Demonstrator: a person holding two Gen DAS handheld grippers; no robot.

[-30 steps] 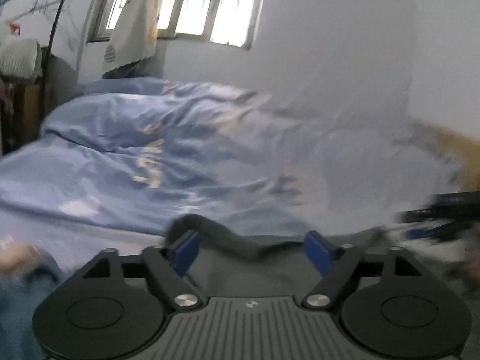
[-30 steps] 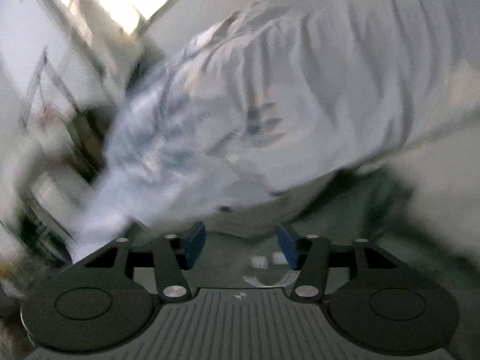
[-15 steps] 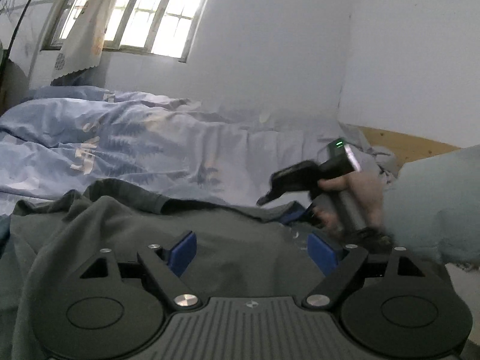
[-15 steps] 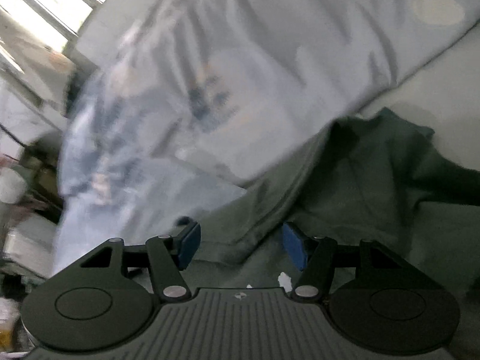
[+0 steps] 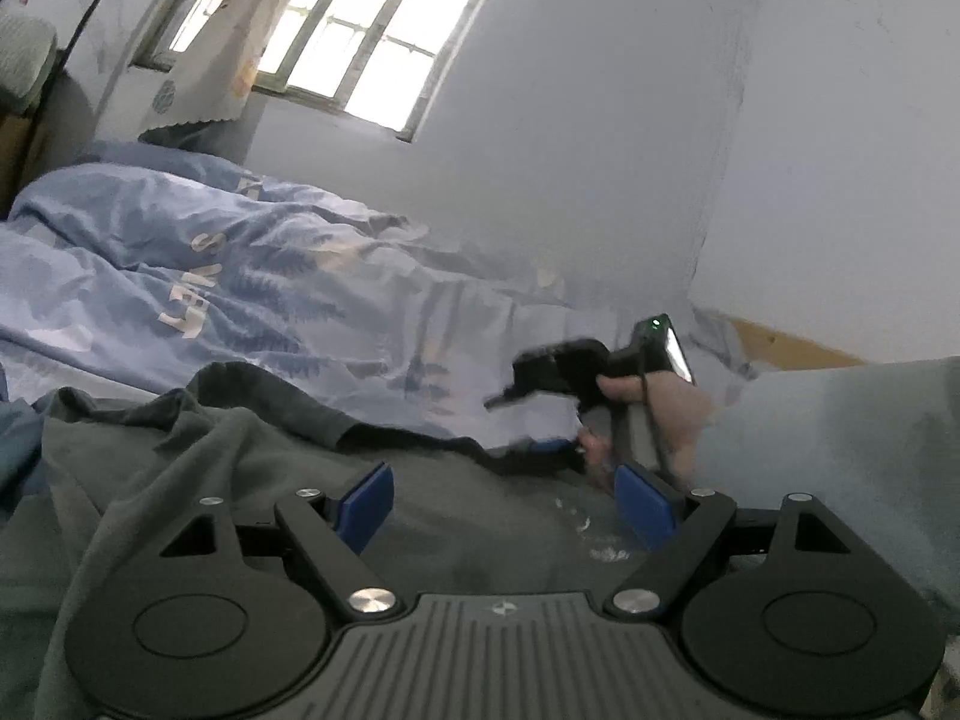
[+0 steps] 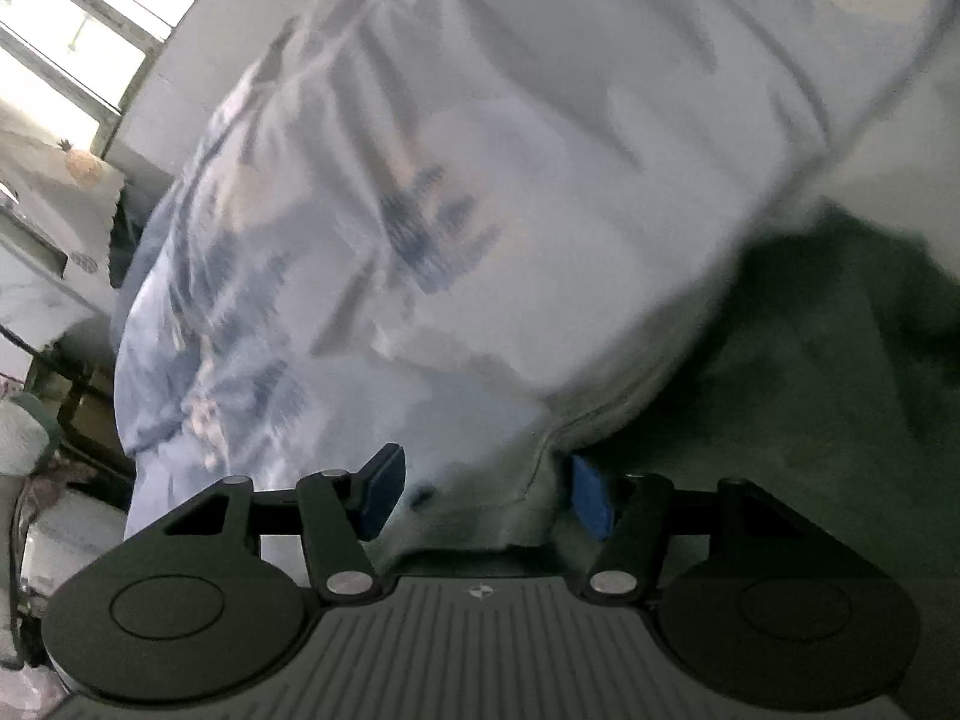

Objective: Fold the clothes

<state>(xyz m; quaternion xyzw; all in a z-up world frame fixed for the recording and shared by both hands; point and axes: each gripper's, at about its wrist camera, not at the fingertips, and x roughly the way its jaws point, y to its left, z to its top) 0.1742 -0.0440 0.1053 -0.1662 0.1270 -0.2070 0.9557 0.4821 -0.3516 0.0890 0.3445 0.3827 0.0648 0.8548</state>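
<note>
Bed (image 5: 180,252) bears crumpled green garment (image 5: 468,510); orientation unclear.

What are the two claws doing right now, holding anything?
Left gripper: open, over the dark green garment, holding nothing.
Right gripper: open, garment edge between its jaws, not gripped.

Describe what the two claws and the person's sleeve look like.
Both the left claw and right claw have black linkage arms with silver pivot bolts, blue pads and a ribbed grey body flanked by two round black discs. The right one's handle shows a green light. The sleeve is pale grey-blue.
</note>
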